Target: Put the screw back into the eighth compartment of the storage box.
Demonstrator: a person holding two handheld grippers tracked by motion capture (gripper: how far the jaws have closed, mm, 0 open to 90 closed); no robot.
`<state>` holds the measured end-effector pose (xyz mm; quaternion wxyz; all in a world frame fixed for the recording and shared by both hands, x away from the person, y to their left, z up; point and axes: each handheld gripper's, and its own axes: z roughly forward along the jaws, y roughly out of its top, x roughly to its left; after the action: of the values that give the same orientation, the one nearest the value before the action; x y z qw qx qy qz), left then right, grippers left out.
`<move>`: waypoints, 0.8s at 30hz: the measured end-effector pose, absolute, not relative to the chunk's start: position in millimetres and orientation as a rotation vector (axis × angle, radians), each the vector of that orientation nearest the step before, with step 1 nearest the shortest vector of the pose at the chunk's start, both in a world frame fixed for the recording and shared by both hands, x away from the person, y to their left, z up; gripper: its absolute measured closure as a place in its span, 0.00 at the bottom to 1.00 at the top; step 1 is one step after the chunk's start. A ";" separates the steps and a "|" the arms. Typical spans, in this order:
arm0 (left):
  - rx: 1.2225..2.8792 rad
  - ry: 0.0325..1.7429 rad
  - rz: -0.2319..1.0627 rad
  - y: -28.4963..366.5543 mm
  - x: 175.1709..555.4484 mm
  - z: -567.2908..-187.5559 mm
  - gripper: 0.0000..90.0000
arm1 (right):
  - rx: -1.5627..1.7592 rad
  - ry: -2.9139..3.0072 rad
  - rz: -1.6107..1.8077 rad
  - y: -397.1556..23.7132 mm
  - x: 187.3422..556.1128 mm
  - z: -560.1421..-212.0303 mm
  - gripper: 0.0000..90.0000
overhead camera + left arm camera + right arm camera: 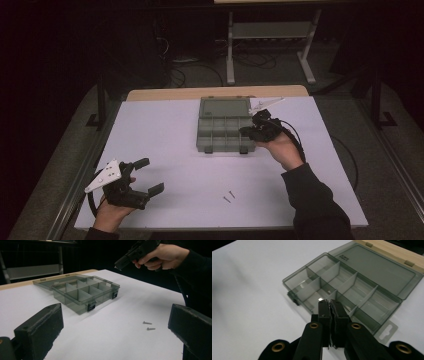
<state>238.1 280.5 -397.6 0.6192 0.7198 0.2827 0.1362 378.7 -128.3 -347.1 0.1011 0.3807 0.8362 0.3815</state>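
A smoky grey compartment box [218, 141] lies open at mid-table, its lid [225, 107] folded flat behind it. My right gripper [245, 131] hovers over the box's right front corner with its jaws shut together. In the right gripper view the shut tips [329, 301] hang above the divided cells [347, 287]; a small bright glint sits at the tips, and I cannot tell whether it is a held part. Two small screws [229, 196] lie on the white table near the front. My left gripper [150, 176] rests open at the front left, holding nothing.
In the left gripper view the box [85, 291], the two screws [147, 322] and the right gripper [118, 264] in its hand all show beyond the wide-apart jaws. A white hang tab [387, 331] sticks out from the box. The white table [165, 130] has free room left of the box.
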 end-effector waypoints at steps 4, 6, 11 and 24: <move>1.656 0.647 0.314 280.1 238.2 -397.7 0.00 | 1.156 2.457 1.101 -130.4 385.9 -352.9 0.96; 1.657 0.647 0.314 280.1 237.9 -397.7 0.00 | 1.173 2.455 1.086 -130.9 389.1 -355.9 0.96; 1.655 0.647 0.314 280.0 238.1 -398.0 0.00 | 1.188 2.454 1.043 -131.3 396.7 -364.5 0.96; 1.655 0.647 0.315 280.3 238.6 -398.5 0.00 | 1.235 2.465 0.975 -134.6 409.5 -389.8 0.96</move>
<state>238.6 280.3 -398.5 0.6197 0.7198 0.2812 0.1368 409.5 -134.6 -389.8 0.1081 0.4199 0.8380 0.3314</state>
